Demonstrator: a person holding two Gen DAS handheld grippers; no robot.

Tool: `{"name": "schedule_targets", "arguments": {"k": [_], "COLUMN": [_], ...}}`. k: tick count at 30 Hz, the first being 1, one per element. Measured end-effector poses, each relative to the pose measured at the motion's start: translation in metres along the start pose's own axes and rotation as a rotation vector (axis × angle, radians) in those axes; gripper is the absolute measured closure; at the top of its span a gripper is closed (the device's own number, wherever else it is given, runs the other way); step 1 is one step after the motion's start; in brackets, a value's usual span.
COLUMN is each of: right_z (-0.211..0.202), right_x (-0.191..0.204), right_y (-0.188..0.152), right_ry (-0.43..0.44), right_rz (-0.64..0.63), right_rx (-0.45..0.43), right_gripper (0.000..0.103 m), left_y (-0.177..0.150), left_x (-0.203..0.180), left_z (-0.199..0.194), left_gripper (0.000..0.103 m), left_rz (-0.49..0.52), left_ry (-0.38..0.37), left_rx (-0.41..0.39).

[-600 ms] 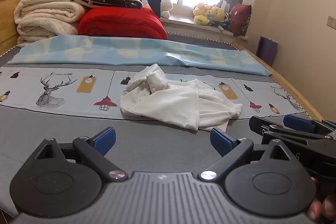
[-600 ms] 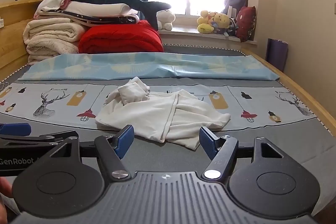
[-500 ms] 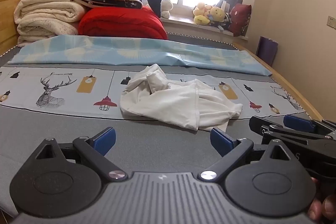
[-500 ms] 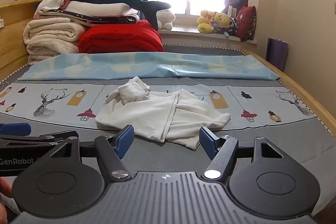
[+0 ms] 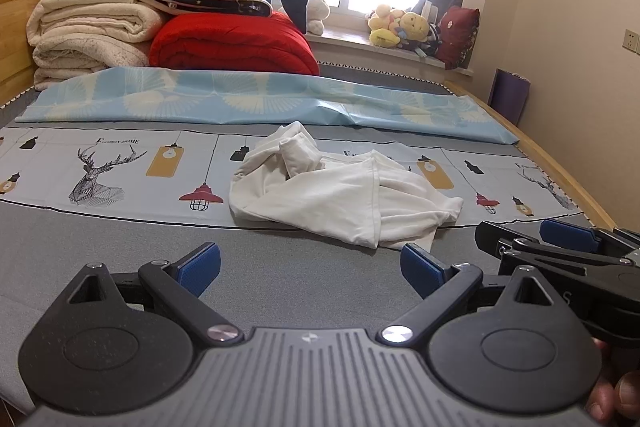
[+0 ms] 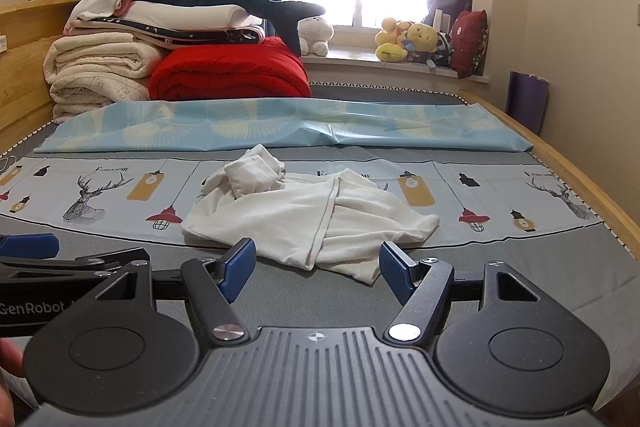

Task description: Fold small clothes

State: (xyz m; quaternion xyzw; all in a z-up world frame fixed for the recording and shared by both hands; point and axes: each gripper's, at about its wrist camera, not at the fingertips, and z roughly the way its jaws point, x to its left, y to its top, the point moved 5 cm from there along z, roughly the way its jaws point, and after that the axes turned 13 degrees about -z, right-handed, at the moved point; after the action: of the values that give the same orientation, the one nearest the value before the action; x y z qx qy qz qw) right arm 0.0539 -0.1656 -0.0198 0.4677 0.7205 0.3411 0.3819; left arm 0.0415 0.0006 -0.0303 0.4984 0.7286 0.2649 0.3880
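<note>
A crumpled white garment [image 5: 340,191] lies in a heap on the printed bed cover [image 5: 120,167], with a bunched part at its far left. It also shows in the right wrist view [image 6: 308,215]. My left gripper [image 5: 312,269] is open and empty, low over the grey sheet, just short of the garment's near edge. My right gripper [image 6: 318,267] is open and empty too, its blue pads [image 6: 240,263] flanking the garment's near edge without touching it. Each gripper shows at the side of the other's view.
A light blue patterned sheet [image 5: 260,99] lies across the bed behind the garment. Folded blankets and a red quilt [image 5: 232,43] are stacked at the far left. Plush toys [image 5: 400,27] sit on the windowsill. The wooden bed edge [image 5: 568,183] runs along the right.
</note>
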Motion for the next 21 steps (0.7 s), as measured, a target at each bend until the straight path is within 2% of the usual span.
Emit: {"name": "schedule_targets", "arguments": {"k": [9, 15, 16, 17, 18, 20, 21], "right_z": [0.000, -0.004, -0.004, -0.005, -0.004, -0.003, -0.001], "right_x": [0.001, 0.001, 0.000, -0.001, -0.003, -0.008, -0.010], "right_y": [-0.001, -0.003, -0.002, -0.002, -0.002, -0.002, -0.004], "right_ry": [0.001, -0.003, -0.005, -0.009, -0.016, -0.022, -0.019], "right_rz": [-0.001, -0.006, 0.000, 0.007, 0.013, 0.026, 0.032], "right_rx": [-0.003, -0.034, -0.039, -0.050, -0.058, -0.070, -0.078], "right_gripper": [0.035, 0.036, 0.036, 0.038, 0.039, 0.058, 0.063], "left_y": [-0.002, -0.001, -0.001, -0.001, -0.001, -0.001, 0.000], "left_x": [-0.001, 0.000, 0.000, 0.000, 0.001, 0.005, 0.008], "left_z": [0.000, -0.001, 0.000, 0.001, 0.002, 0.005, 0.007], "left_gripper": [0.005, 0.006, 0.012, 0.024, 0.030, 0.056, 0.063], "left_rz": [0.002, 0.039, 0.050, 0.064, 0.077, 0.091, 0.088], "left_ry": [-0.002, 0.018, 0.022, 0.029, 0.038, 0.052, 0.059], "left_rx": [-0.003, -0.016, -0.020, -0.025, -0.023, -0.017, -0.011]}}
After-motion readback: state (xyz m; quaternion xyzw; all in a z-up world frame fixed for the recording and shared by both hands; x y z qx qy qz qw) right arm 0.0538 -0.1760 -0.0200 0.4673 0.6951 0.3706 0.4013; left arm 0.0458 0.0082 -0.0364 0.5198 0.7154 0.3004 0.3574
